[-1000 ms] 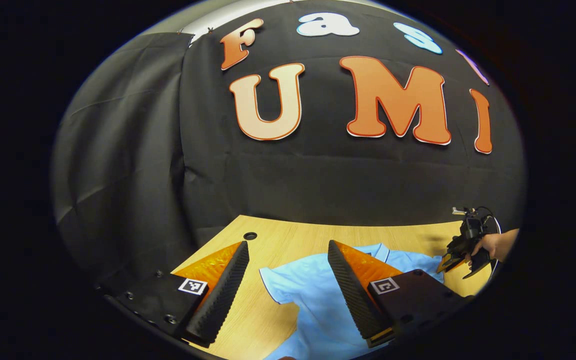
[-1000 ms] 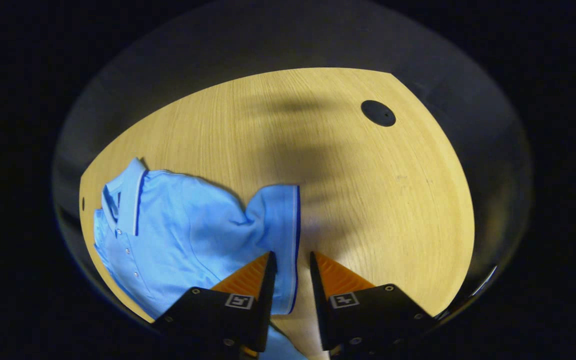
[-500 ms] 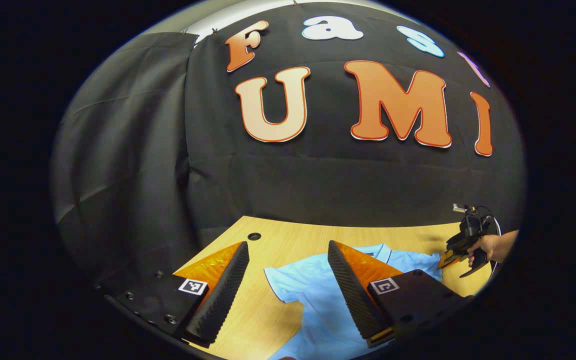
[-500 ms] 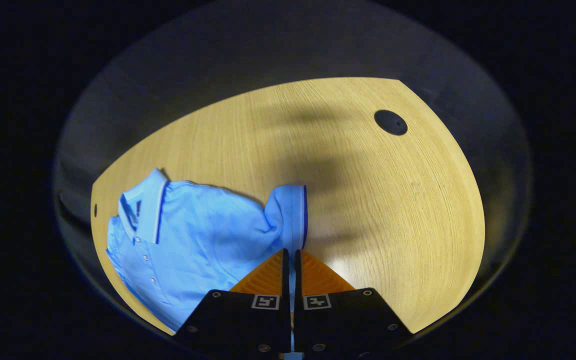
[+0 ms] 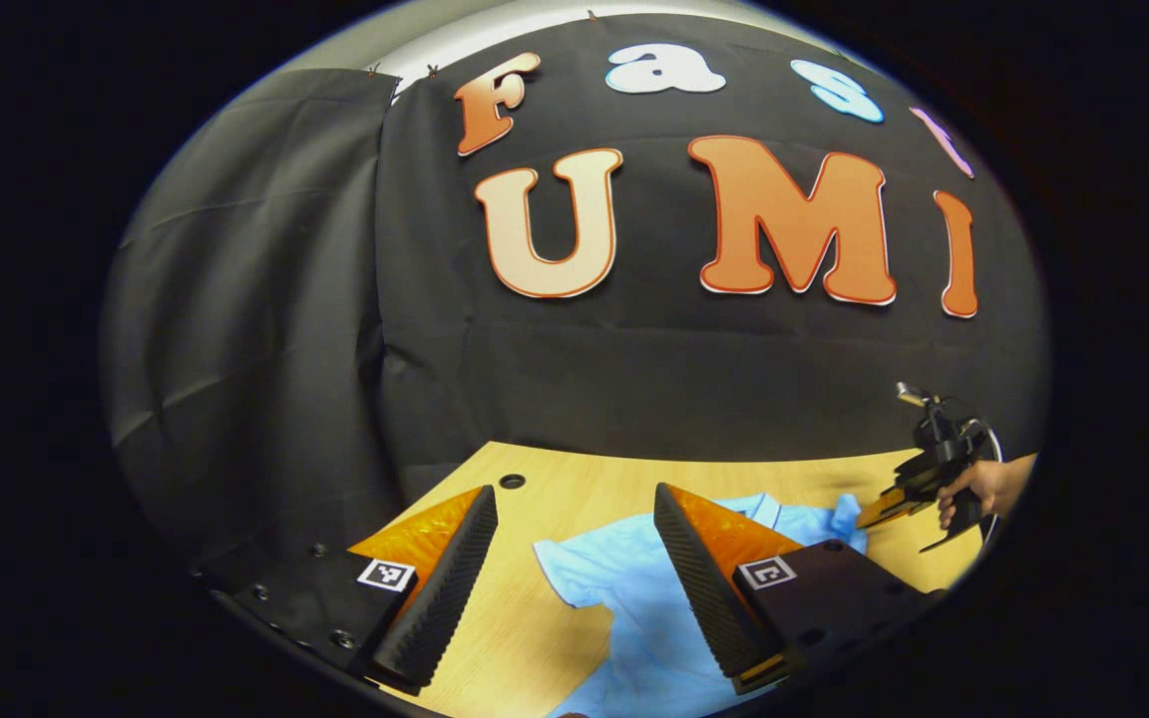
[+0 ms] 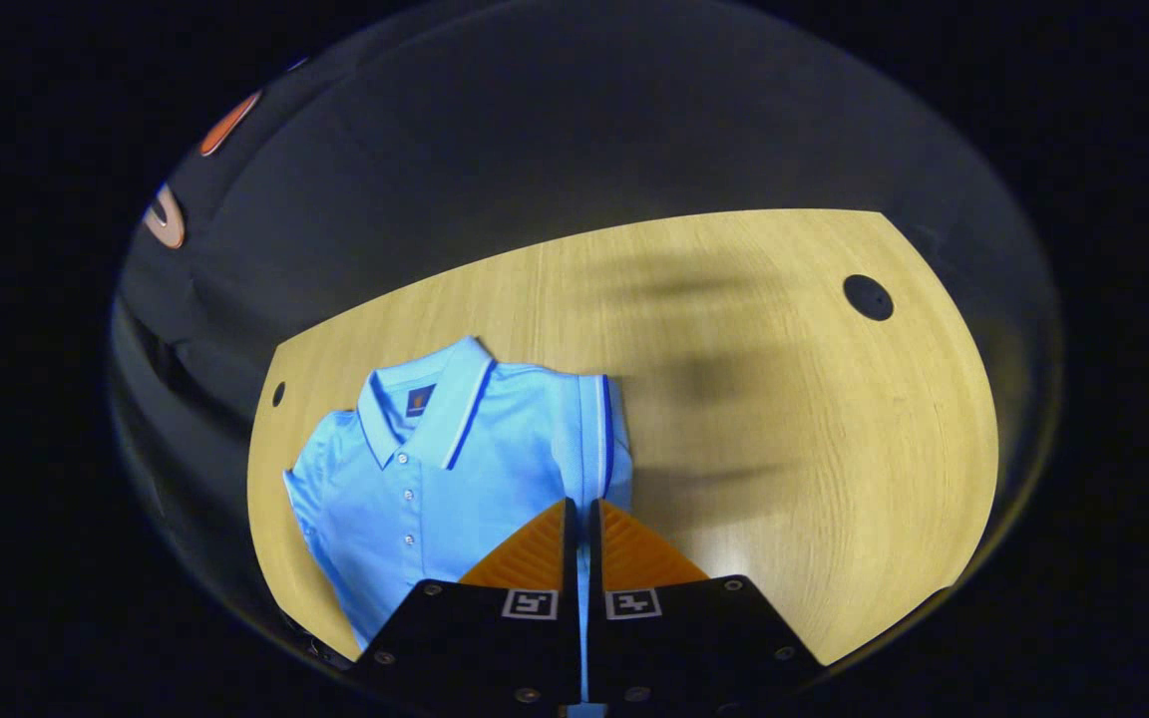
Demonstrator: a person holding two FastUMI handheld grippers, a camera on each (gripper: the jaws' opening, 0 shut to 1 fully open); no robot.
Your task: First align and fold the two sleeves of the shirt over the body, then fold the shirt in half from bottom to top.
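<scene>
Your right gripper (image 6: 579, 519) pinched the shirt's (image 6: 435, 469) sleeve (image 6: 599, 429) (lifted off the bench (image 6: 784, 449)); your left gripper (image 5: 574, 558) gaped wide above the other sleeve (image 5: 574, 563).

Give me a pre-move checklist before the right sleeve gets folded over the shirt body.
1. Right gripper shut on the right sleeve: ok, both fingers pinch the cuff edge.
2. Sleeve lifted off the wooden table: ok; in the left gripper view it rises toward the gripper.
3. Polo shirt body flat, collar and buttons up: ok.
4. Left gripper open above the left sleeve: ok, nothing held.
5. Left sleeve folded: not ok, it lies spread out.
6. Bottom hem straight: cannot tell, hidden by the grippers.
</scene>
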